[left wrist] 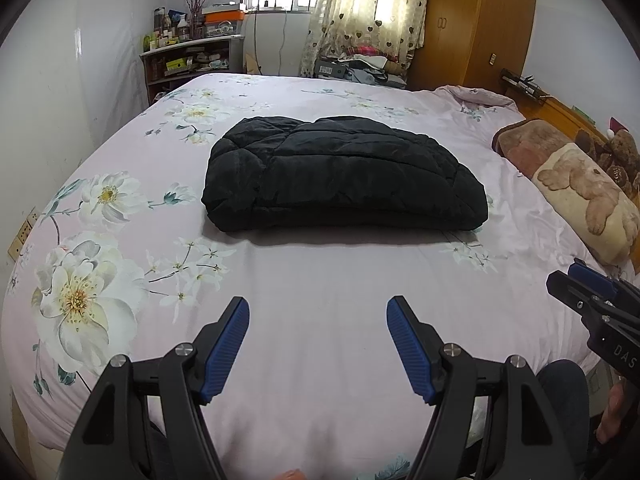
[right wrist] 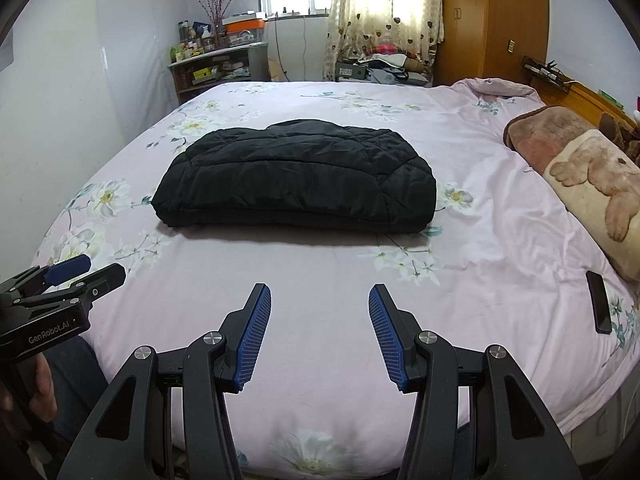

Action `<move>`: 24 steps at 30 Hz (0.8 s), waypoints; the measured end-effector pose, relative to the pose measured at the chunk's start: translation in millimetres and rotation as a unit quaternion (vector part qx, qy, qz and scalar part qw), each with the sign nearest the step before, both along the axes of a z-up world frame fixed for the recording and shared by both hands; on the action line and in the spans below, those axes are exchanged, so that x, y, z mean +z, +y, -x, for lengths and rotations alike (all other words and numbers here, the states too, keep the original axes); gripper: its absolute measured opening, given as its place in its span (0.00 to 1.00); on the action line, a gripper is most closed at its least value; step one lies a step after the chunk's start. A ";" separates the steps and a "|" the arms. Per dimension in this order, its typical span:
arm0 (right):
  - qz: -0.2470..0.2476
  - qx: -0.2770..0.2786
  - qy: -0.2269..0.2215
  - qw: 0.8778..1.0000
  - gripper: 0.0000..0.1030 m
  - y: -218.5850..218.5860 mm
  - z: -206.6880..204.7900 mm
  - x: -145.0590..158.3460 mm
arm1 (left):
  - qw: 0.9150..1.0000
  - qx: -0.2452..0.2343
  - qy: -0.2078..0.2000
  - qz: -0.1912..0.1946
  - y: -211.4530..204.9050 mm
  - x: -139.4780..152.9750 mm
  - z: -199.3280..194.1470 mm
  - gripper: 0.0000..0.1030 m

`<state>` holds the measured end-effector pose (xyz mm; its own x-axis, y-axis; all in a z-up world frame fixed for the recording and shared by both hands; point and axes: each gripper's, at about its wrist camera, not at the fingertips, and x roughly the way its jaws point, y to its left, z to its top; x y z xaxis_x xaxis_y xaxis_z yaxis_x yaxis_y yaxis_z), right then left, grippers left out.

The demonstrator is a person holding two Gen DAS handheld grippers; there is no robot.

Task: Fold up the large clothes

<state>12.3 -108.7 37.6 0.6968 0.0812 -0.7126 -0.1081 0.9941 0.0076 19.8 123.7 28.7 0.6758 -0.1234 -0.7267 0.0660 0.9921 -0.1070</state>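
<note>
The bed fills nearly everything in front of me, covered by a pale pink sheet printed with white flowers. At its far side stand a wooden wardrobe, a heart-patterned curtain and a cluttered shelf under the window. In the middle of the bed lies the black padded jacket, folded into a thick, roughly rectangular bundle that rests flat on the sheet, well apart from both of my tools. To the right, by the headboard, a pillow with a bear picture lies against a brown blanket, and a dark phone lies on the sheet just in front of the pillow. My left gripper hovers above the near part of the bed, its blue fingers spread wide with nothing between them. My right gripper sits beside it at about the same height, its blue fingers also spread wide and holding nothing. Each tool shows at the edge of the other's view, and my hand is wrapped round the handle of the left one.
</note>
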 end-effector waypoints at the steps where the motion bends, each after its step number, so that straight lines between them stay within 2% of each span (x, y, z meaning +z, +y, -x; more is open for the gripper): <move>1: 0.001 0.000 0.000 1.000 0.50 -0.2 -2.1 -0.2 | 1.000 0.000 0.001 0.000 0.2 0.0 0.0 0.71; 24: 0.002 0.002 0.005 1.000 0.50 -3.2 -5.5 -4.3 | 1.000 -0.001 0.007 0.000 -0.2 -6.8 -1.0 0.71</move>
<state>17.8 -111.8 33.3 0.6892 0.0818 -0.7199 -0.1121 0.9937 0.0056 20.8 123.6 21.9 0.6652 -0.1241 -0.7363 0.0666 0.9920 -0.1071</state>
